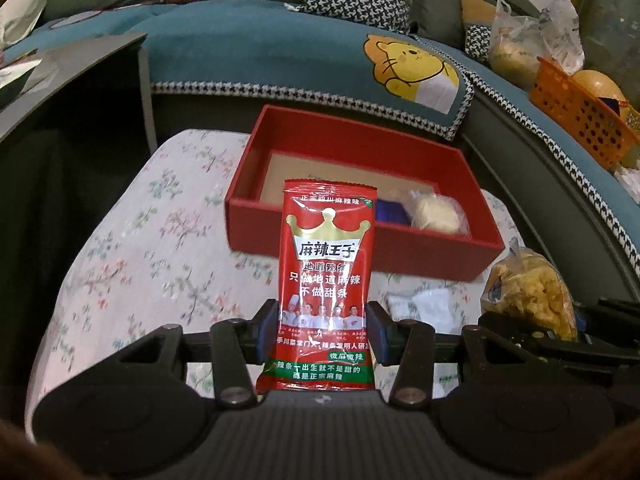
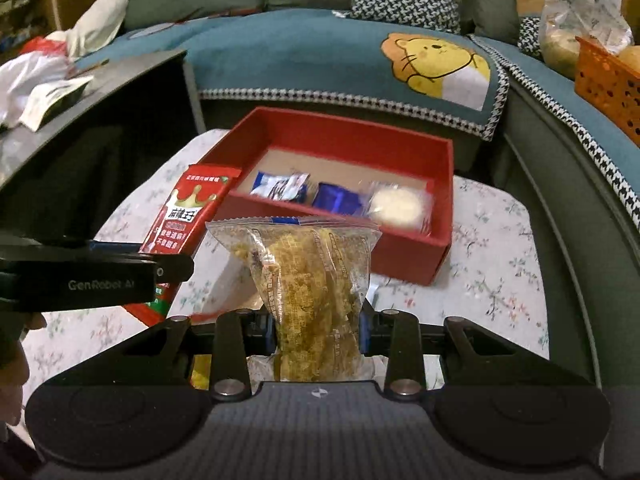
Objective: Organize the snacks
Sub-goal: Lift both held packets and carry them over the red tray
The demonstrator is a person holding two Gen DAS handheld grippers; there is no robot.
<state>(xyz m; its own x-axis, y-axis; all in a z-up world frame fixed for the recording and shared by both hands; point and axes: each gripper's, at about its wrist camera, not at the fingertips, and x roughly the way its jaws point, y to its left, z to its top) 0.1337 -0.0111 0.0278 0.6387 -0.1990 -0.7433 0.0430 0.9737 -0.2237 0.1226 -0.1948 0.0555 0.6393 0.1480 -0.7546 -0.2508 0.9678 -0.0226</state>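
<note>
My left gripper [image 1: 323, 330] is shut on a red spicy-strip packet [image 1: 326, 264], held upright above the floral cloth in front of the red box [image 1: 360, 136]. My right gripper [image 2: 318, 332] is shut on a clear bag of yellow-brown snack [image 2: 312, 280], also short of the red box [image 2: 440, 184]. The box holds a blue-white packet [image 2: 280, 188], a blue packet [image 2: 338, 200] and a round pale cake in clear wrap [image 2: 396, 206]. In the right wrist view the left gripper's body [image 2: 100, 280] and its red packet [image 2: 188, 216] show at left. The snack bag shows at right in the left view [image 1: 528, 292].
The box sits on a table with a floral cloth [image 1: 140, 240]. A white wrapper [image 1: 424, 304] lies on the cloth by the box. A teal sofa with a lion cushion [image 1: 416, 68] is behind. An orange basket [image 1: 580, 116] is at right, a dark side table [image 2: 100, 92] at left.
</note>
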